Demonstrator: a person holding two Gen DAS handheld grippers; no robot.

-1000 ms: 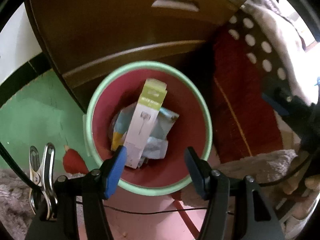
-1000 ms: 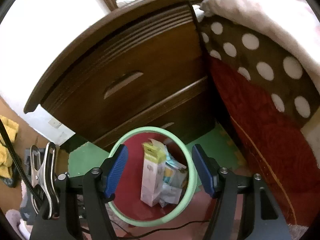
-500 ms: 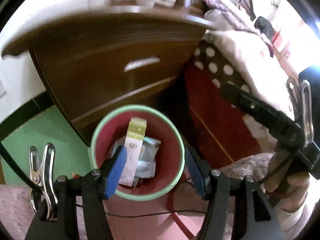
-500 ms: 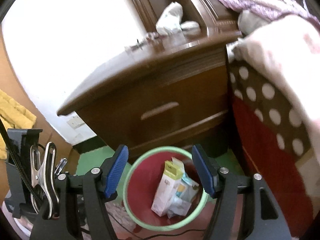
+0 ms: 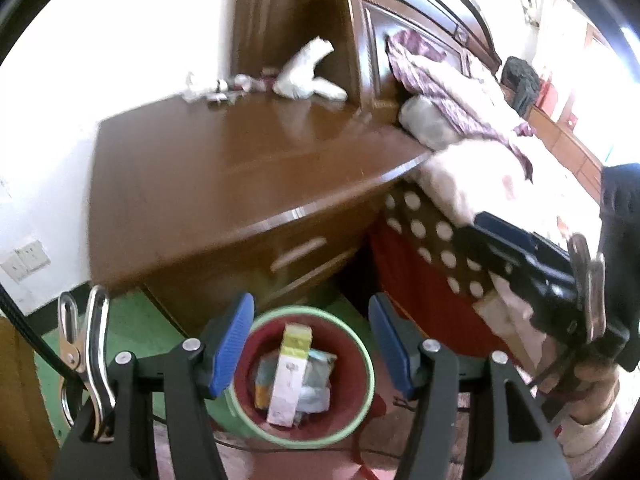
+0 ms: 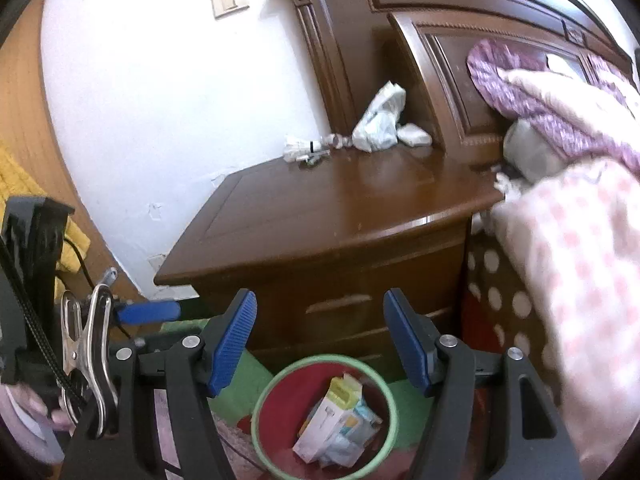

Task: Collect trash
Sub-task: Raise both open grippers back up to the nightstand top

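Trash left to collect: crumpled white bag (image 6: 378,122) and small scraps (image 6: 300,151) at the back of the counter (image 6: 328,208), against the wall and headboard. Both lie above and beyond each claw, the bag's long axis slanting upward. Left claw (image 5: 311,344) and right claw (image 6: 318,340) stand open, empty, over the bin (image 6: 325,416). Neither is clearly nearer.

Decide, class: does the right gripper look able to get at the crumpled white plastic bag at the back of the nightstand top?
Probably yes. The right gripper has open, empty jaws, and the nightstand top in front of the crumpled white plastic bag lies bare; only small litter sits beside it.
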